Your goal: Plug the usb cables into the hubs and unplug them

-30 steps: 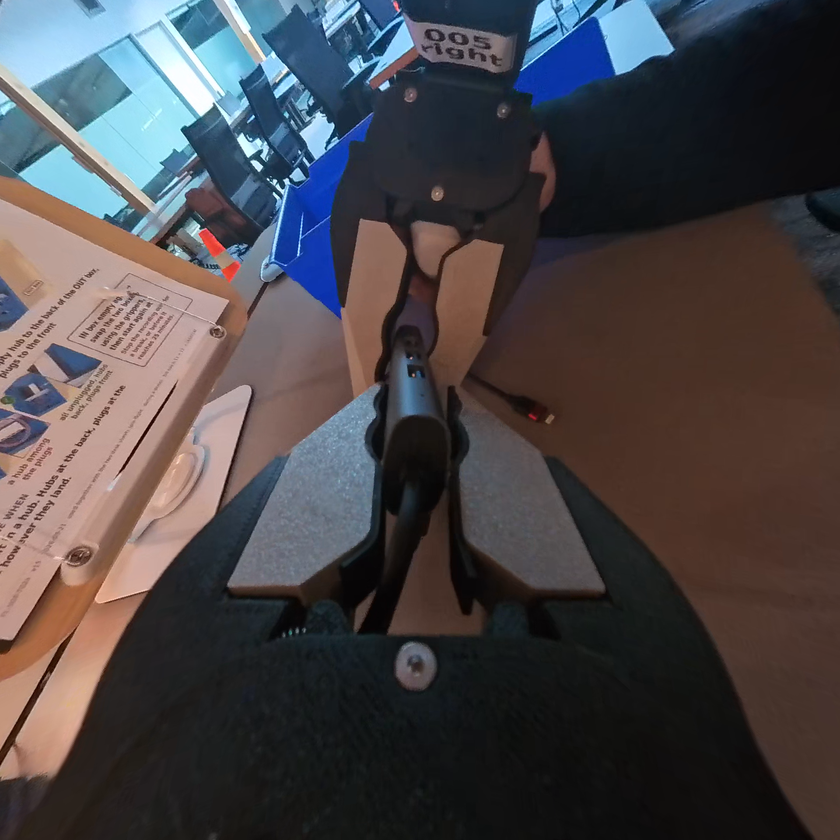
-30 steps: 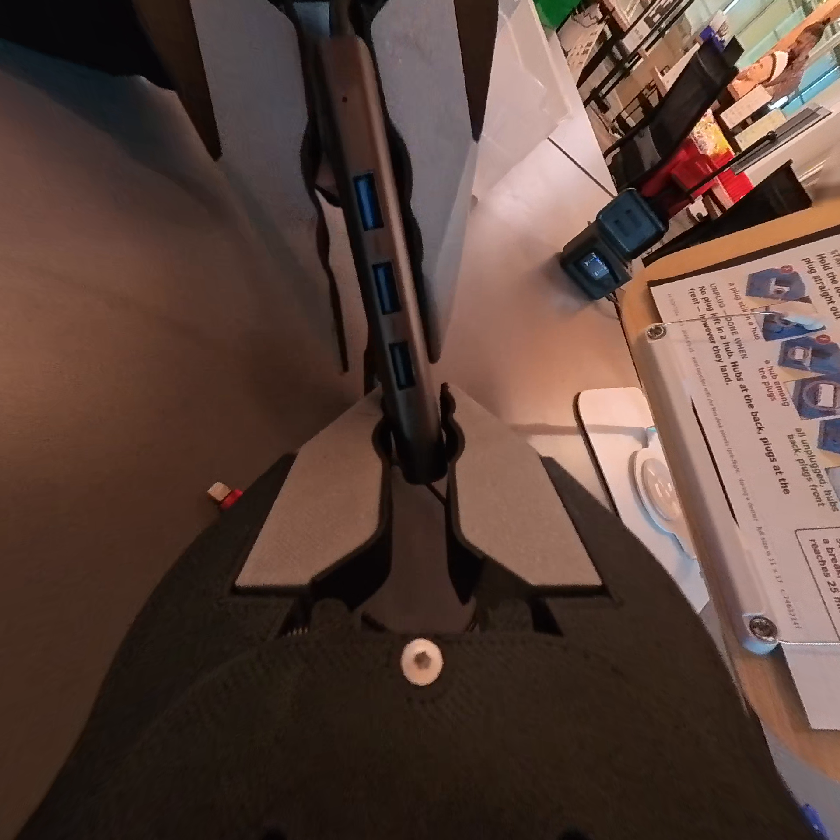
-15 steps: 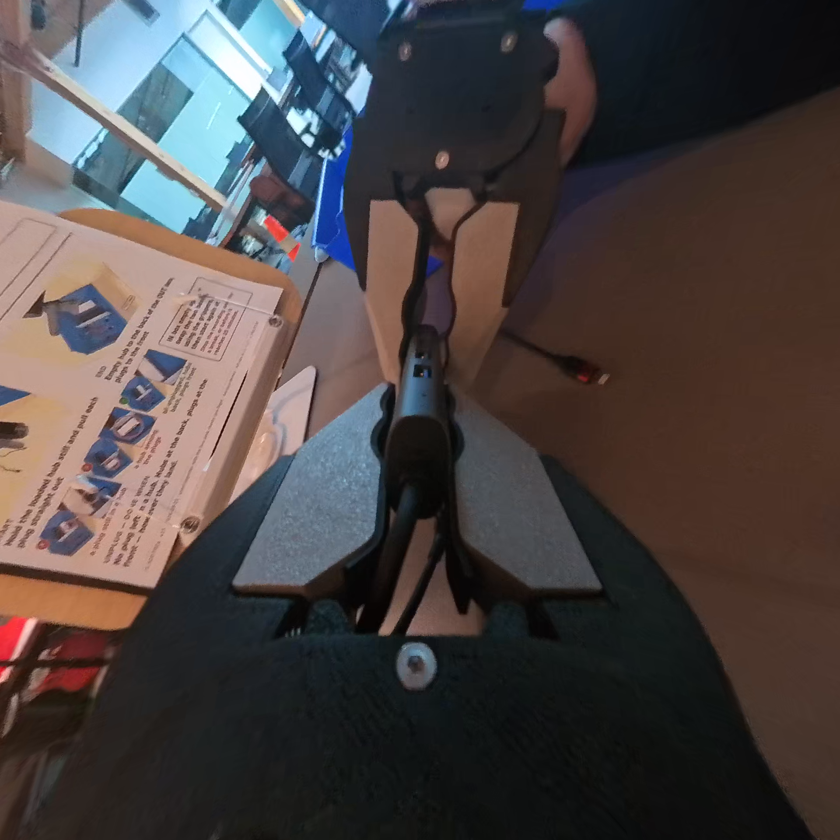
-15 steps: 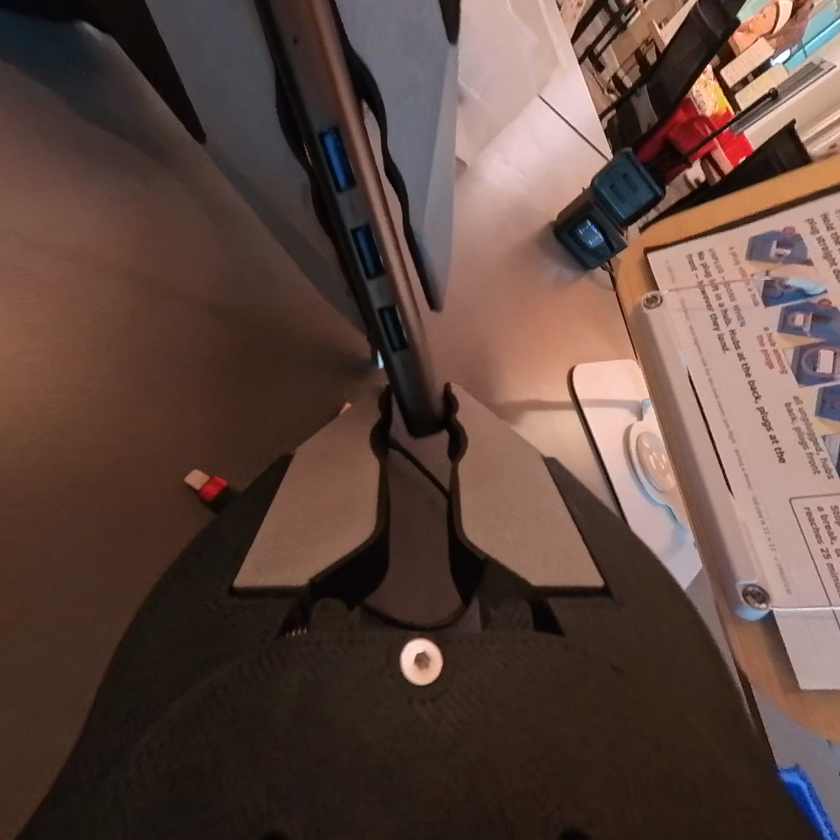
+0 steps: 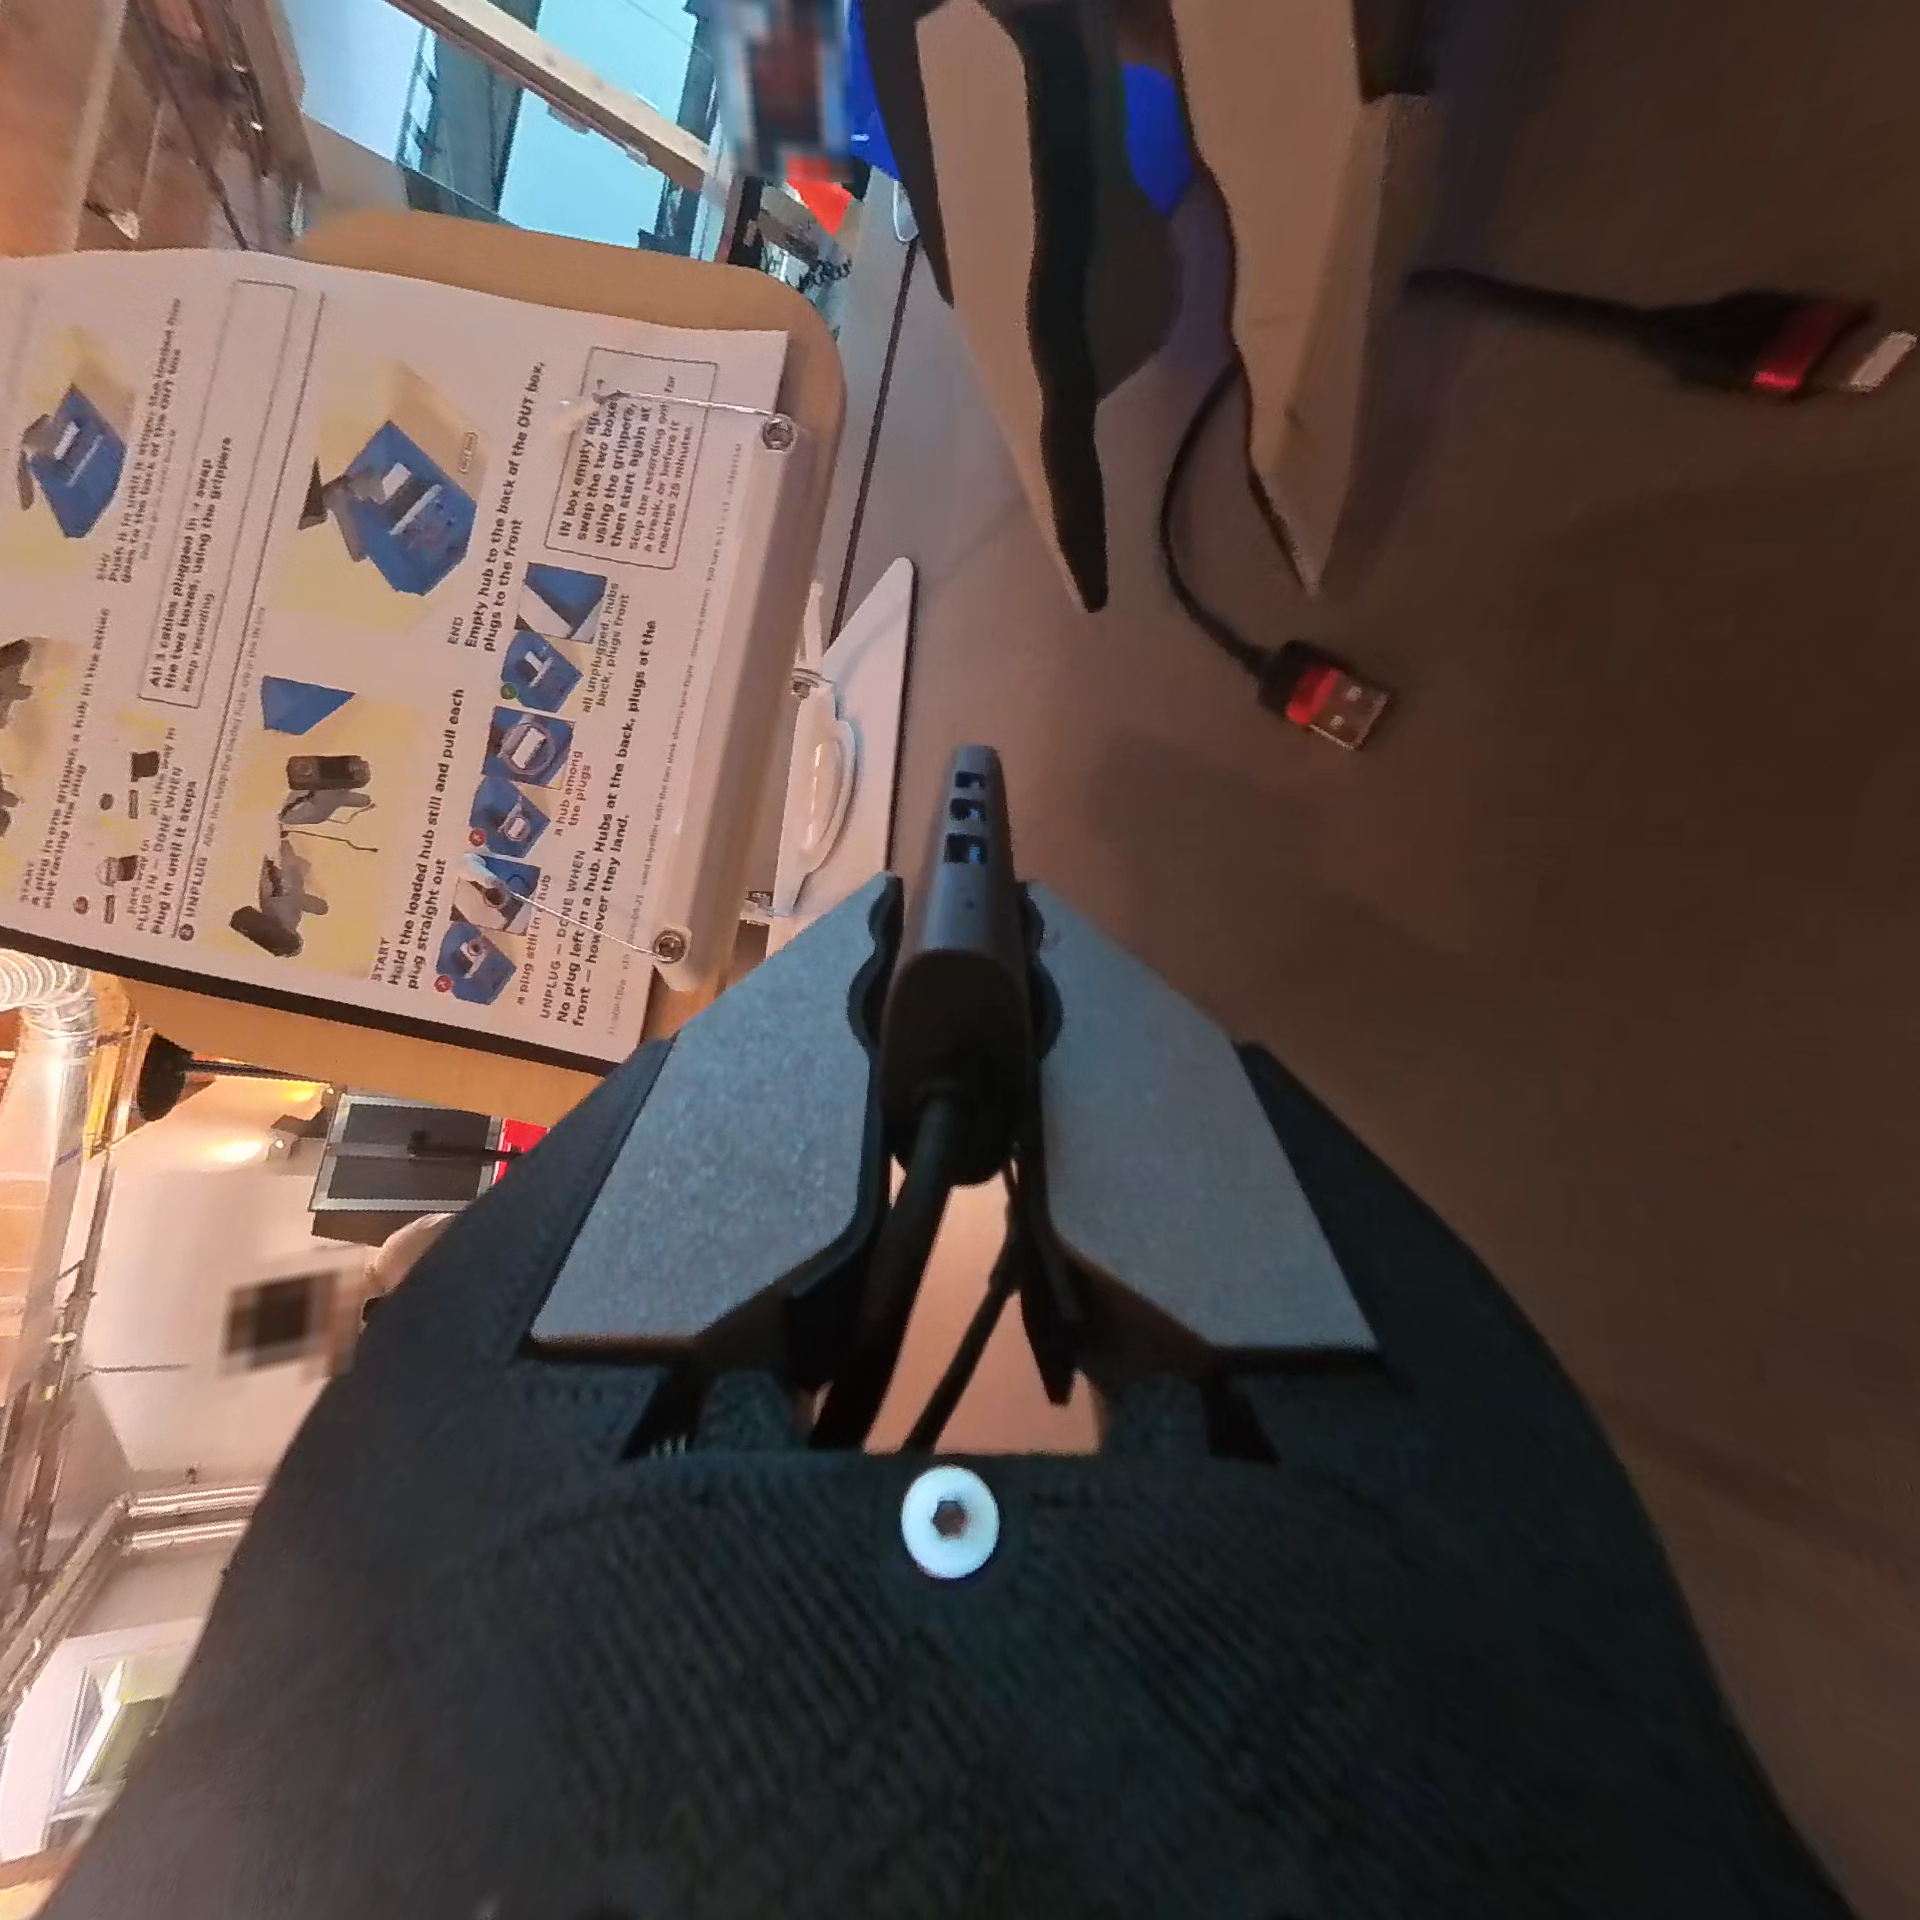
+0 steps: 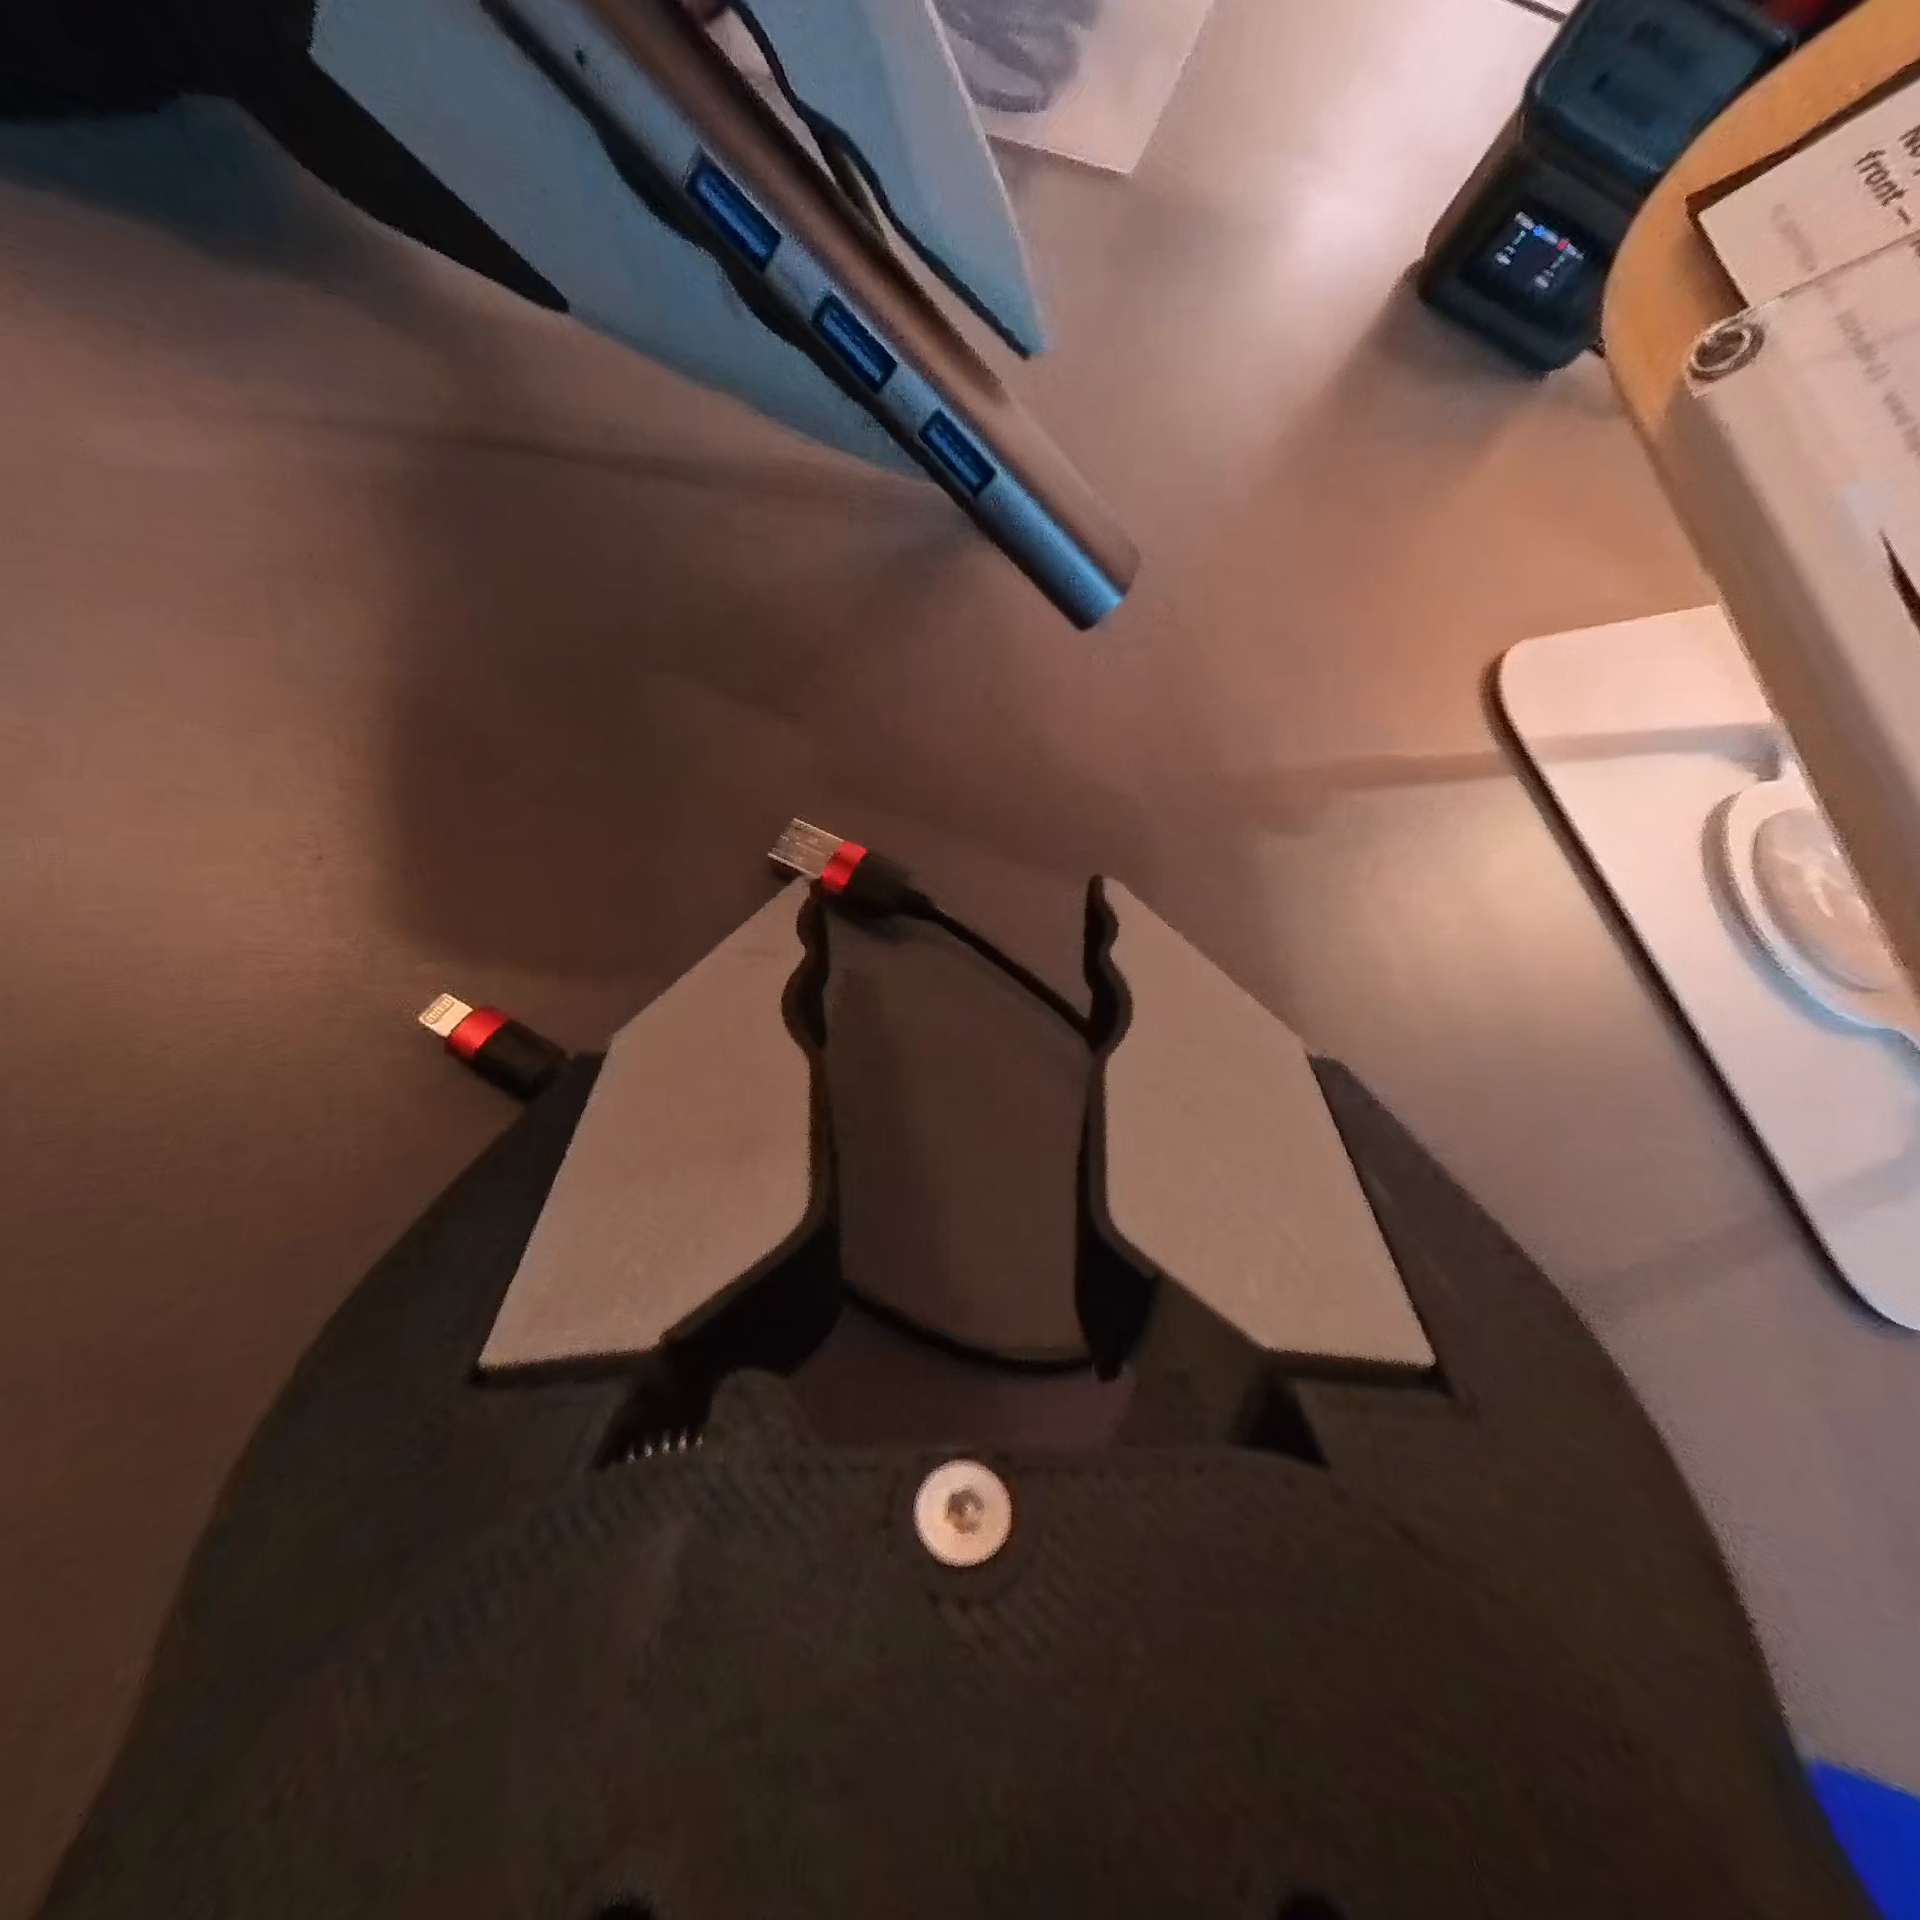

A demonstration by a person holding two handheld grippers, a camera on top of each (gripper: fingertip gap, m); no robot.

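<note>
Three blue ports on the hub (image 6: 883,353) we clamp in the left gripper (image 5: 961,935) are empty; the right gripper (image 6: 956,935), jaws apart, nears a loose cable plug (image 6: 821,854) on the desk (image 6: 312,675).

Greys, blacks and red bands on a brown counter (image 6: 312,644)

Grey hub (image 6: 914,416) with blue ports at 12 o'clock; black cable plugs (image 6: 821,854) banded red, tipped silver; grey-padded black claws (image 6: 956,935).

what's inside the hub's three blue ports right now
Nothing: in the right wrist view all three ports of the hub show empty. The red-collared USB plug lies loose on the table. The hub's far side is hidden.
</note>
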